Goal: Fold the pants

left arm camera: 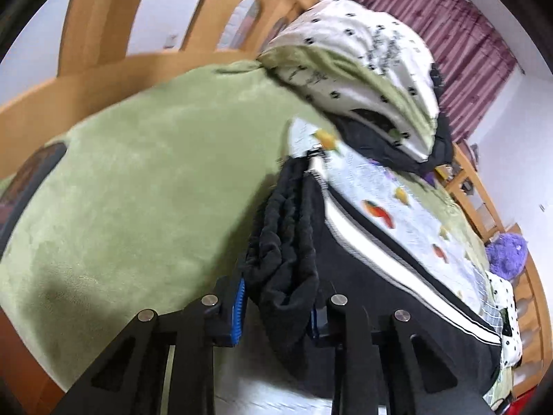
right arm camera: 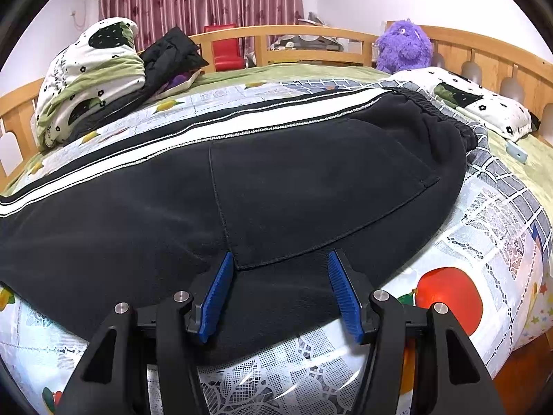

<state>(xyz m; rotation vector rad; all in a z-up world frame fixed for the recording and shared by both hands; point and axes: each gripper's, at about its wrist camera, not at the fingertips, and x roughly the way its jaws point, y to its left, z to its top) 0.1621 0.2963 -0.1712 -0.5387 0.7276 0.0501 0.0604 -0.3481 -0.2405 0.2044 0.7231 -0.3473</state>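
a: what has my left gripper [left arm camera: 276, 311] got?

b: a bunched black cuff of the pants [left arm camera: 287, 242], pinched between the pads, which are drawn in narrow on it. the cloth rises straight ahead of the fingers, lifted off the bed [left arm camera: 138, 159].

a: and my right gripper [right arm camera: 280, 294]?

b: about half open, holding nothing. the pants [right arm camera: 276, 180] lie flat under and ahead of its fingers, waistband far right on the quilt [right arm camera: 484, 242].

a: which step?

b: looks like the lengthwise fold starting. next, i'd carry the cuff toward the waistband while the right pins the cloth.
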